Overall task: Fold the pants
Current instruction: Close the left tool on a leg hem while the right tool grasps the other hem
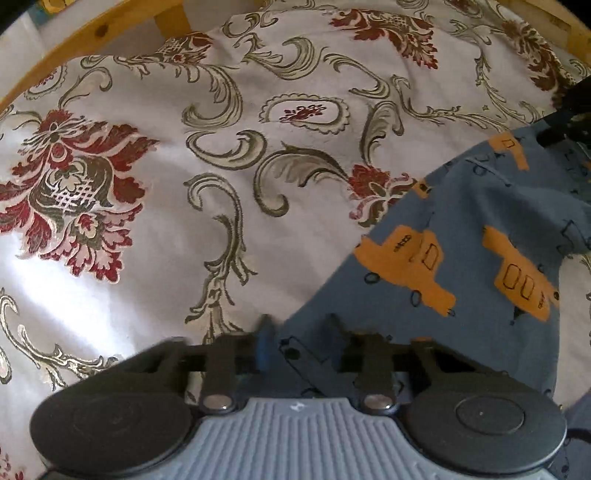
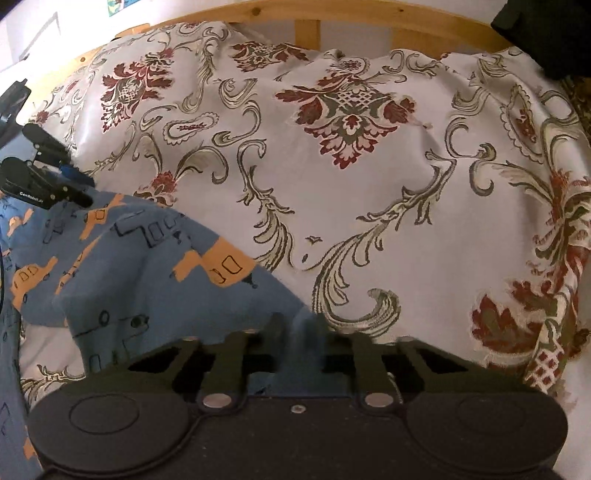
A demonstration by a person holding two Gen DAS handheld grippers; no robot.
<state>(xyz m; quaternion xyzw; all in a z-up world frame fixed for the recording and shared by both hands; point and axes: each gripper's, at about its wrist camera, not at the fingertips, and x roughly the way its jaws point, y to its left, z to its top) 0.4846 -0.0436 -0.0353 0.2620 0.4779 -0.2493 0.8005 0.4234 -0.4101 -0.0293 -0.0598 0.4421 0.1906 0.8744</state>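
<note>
Blue pants (image 1: 472, 206) printed with orange vehicles lie on a floral bedspread, bunched, with one fold raised. In the left wrist view my left gripper (image 1: 300, 326) is at the pants' near corner, its jaws shut on the blue cloth. At the far right edge of that view is my right gripper (image 1: 554, 133), on the other end of the pants. In the right wrist view the pants (image 2: 129, 266) fill the lower left, and my right gripper (image 2: 296, 321) pinches a blue edge between its fingers. My left gripper (image 2: 79, 186) shows at the far left, holding the pants' far edge.
The white bedspread (image 2: 369, 184), with red flowers and grey scrolls, covers the whole bed and is rumpled. A wooden bed frame (image 2: 295, 11) runs along the far side, and the same bed frame (image 1: 92, 33) shows in the left wrist view. A dark object (image 2: 546, 33) sits at the far right corner.
</note>
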